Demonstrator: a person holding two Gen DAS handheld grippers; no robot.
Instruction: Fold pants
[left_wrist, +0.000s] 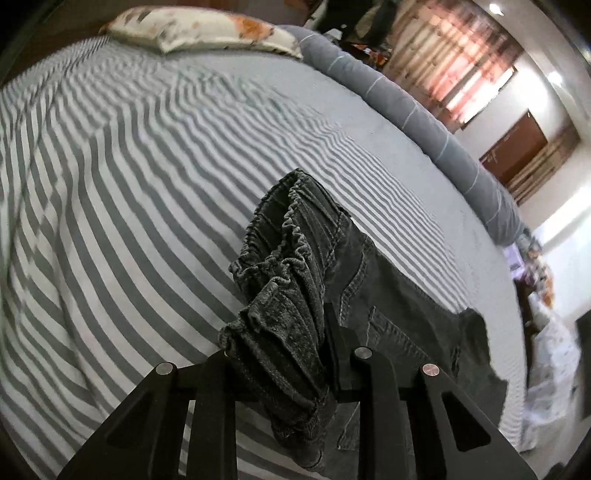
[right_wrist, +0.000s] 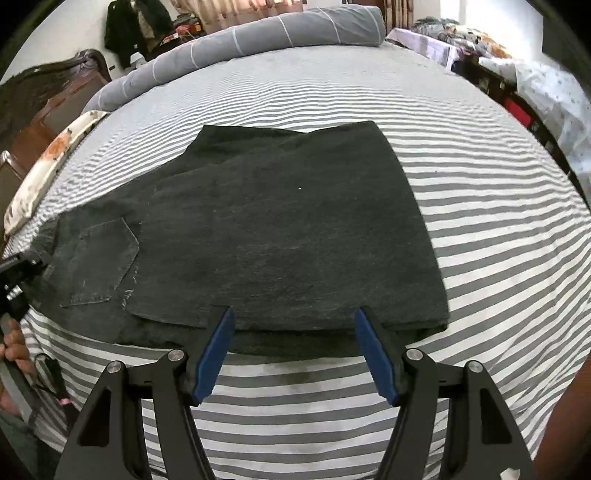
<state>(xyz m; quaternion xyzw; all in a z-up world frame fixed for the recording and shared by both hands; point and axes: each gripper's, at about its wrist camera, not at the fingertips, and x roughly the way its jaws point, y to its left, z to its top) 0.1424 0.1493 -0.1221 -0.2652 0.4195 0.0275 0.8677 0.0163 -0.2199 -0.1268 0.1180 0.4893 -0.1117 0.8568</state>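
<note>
Dark grey denim pants (right_wrist: 280, 229) lie folded on the striped bed sheet (right_wrist: 498, 258), with a back pocket (right_wrist: 99, 258) facing up at the left. My right gripper (right_wrist: 295, 321) hovers open at the near edge of the pants; its blue pads (right_wrist: 218, 354) hold nothing. In the left wrist view the elastic waistband (left_wrist: 291, 258) is bunched and lifted off the sheet (left_wrist: 110, 184). My left gripper (left_wrist: 280, 343) is shut on that bunched waistband. The left gripper (right_wrist: 18, 273) also shows at the far left edge of the right wrist view, held by a person's hand (right_wrist: 14, 347).
A floral pillow (left_wrist: 199, 29) lies at the head of the bed by a wooden headboard (right_wrist: 55, 96). A rolled grey blanket (right_wrist: 258, 33) runs along the far side. Cluttered furniture (right_wrist: 535, 85) stands beyond the bed's right edge.
</note>
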